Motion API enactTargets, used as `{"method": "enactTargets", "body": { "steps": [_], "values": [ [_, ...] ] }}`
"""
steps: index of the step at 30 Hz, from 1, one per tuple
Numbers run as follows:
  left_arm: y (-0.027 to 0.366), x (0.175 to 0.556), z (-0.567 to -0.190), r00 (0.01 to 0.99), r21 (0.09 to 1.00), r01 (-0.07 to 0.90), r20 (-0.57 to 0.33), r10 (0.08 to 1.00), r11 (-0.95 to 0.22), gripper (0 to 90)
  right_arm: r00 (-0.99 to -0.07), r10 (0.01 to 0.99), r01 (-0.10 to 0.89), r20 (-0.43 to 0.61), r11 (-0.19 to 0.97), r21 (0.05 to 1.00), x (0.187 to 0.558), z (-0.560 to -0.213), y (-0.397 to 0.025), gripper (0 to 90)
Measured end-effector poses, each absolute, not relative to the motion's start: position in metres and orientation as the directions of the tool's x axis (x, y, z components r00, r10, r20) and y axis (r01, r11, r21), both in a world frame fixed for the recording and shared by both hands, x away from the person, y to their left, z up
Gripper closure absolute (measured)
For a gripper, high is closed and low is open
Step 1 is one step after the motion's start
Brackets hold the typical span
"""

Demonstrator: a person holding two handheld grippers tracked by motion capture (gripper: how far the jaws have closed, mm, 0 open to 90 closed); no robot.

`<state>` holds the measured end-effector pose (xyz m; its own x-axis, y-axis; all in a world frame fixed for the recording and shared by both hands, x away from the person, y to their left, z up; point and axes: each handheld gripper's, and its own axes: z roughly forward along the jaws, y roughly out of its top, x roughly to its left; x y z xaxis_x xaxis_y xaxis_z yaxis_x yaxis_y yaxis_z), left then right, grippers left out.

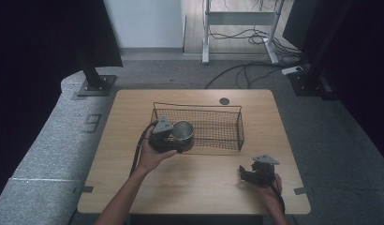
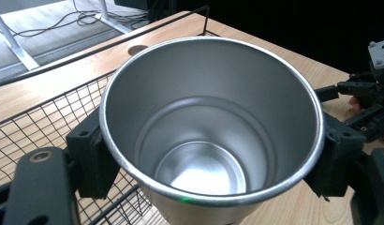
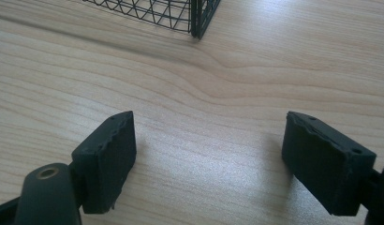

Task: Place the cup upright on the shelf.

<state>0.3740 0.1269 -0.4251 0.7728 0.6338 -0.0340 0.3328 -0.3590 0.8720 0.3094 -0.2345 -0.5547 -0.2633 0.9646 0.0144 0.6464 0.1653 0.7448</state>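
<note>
Steel cup (image 2: pixel 209 136): empty, upright, clamped between left gripper (image 1: pixel 167 136) jaws over wire basket (image 1: pixel 227 136) corner; right gripper (image 3: pixel 213 159) wide, holding nothing.

Wide bare table (image 1: pixel 190 183) between both hands, open for passage along the whole near edge. Farther back, blocked by the wire basket (image 1: pixel 227 112), walls upright on all four sides (entry from above alone). Left end of that basket taken up by the steel cup (image 1: pixel 183 132), clamped in the left gripper (image 1: pixel 173 138). Right part of the basket floor free. Plain wood under the wide-apart jaws of the right gripper (image 3: pixel 209 161), with the basket corner (image 3: pixel 195 18) ahead, well apart.
</note>
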Motion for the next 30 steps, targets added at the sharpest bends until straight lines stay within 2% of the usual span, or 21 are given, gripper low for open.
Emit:
{"method": "enactTargets", "body": {
  "steps": [14, 30],
  "values": [
    [0.127, 0.392, -0.424, 0.760, 0.863, 0.358, -0.049, 0.648, -0.355, 19.1, -0.264, 0.964, 0.646, 0.014, 0.166, 0.745, 0.309, -0.555, -0.235, 17.7],
    [0.127, 0.413, -0.417, 0.749, 0.865, 0.345, -0.019, 0.662, -0.366, 19.1, -0.265, 0.964, 0.646, 0.013, 0.167, 0.745, 0.309, -0.555, -0.235, 17.7]
  ]
}}
